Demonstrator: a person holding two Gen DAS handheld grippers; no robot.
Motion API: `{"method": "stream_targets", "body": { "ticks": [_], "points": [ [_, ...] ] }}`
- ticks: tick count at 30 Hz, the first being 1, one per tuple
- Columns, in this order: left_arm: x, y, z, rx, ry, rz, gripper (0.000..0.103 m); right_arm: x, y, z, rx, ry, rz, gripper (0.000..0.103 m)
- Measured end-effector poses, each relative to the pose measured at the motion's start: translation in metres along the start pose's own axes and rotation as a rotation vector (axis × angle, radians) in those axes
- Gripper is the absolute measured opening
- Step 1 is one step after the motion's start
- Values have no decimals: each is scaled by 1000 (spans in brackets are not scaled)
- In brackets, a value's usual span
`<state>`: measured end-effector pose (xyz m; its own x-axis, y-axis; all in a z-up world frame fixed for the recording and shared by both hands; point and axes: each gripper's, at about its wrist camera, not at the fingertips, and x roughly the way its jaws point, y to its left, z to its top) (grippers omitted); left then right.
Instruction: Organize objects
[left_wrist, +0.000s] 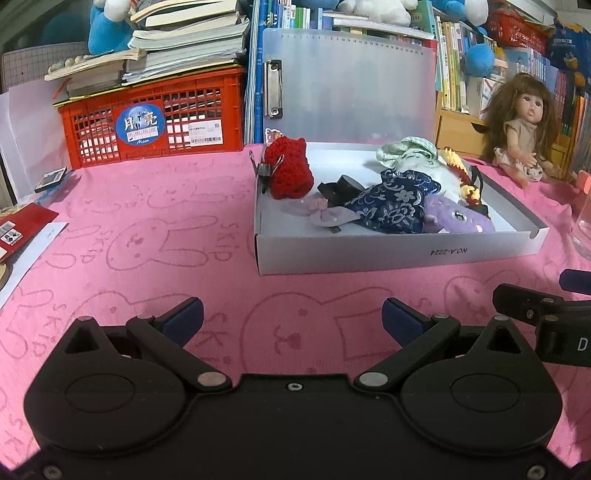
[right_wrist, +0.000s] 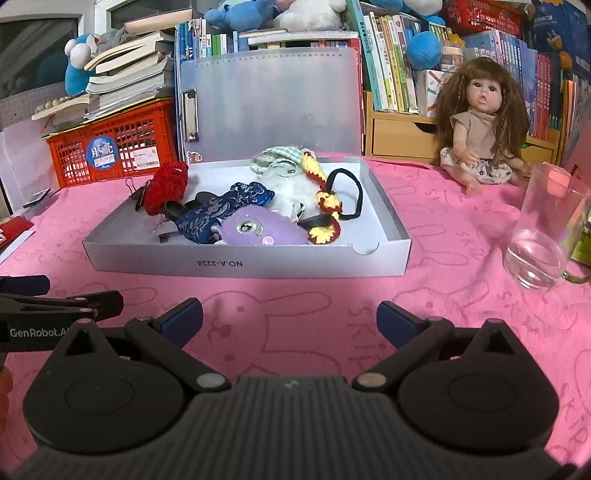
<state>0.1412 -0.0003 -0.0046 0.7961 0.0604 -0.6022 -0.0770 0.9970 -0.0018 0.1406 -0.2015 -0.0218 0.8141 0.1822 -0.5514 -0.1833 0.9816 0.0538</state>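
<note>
White tray box (right_wrist: 247, 264) on pink cloth, full: red knit pouch (right_wrist: 166, 186), blue brocade bag (right_wrist: 221, 212), purple plush (right_wrist: 258, 230), yellow crochet strip (right_wrist: 327, 199), black band (right_wrist: 356, 199), maybe hairband.

A pink tablecloth (right_wrist: 443, 229) printed with darker pink rabbit outlines fills the lower frame, and at centre sits a white box (right_wrist: 251, 264) holding a red crocheted piece (right_wrist: 166, 186), a navy pouch (right_wrist: 218, 214) with a pale floral pattern, a purple plush (right_wrist: 258, 230) and a yellow-and-maroon knitted band (right_wrist: 327, 199). At upper left stands an orange-red crate (right_wrist: 114, 151) with a blue round sticker; at right, a brown-haired doll (right_wrist: 478, 122) in beige.
</note>
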Motion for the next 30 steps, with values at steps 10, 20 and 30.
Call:
{"method": "stream_targets", "body": {
  "ticks": [10,20,30],
  "points": [
    [0,2,-2,-11,20,-6,103,-1,0,-5,4,7,3,103],
    [5,0,-3,0,46,14,103,7,-2,-5,17,60,-16,103],
    [5,-1,-3,0,47,14,103,12,8,-5,-38,87,-57,103]
  ]
}}
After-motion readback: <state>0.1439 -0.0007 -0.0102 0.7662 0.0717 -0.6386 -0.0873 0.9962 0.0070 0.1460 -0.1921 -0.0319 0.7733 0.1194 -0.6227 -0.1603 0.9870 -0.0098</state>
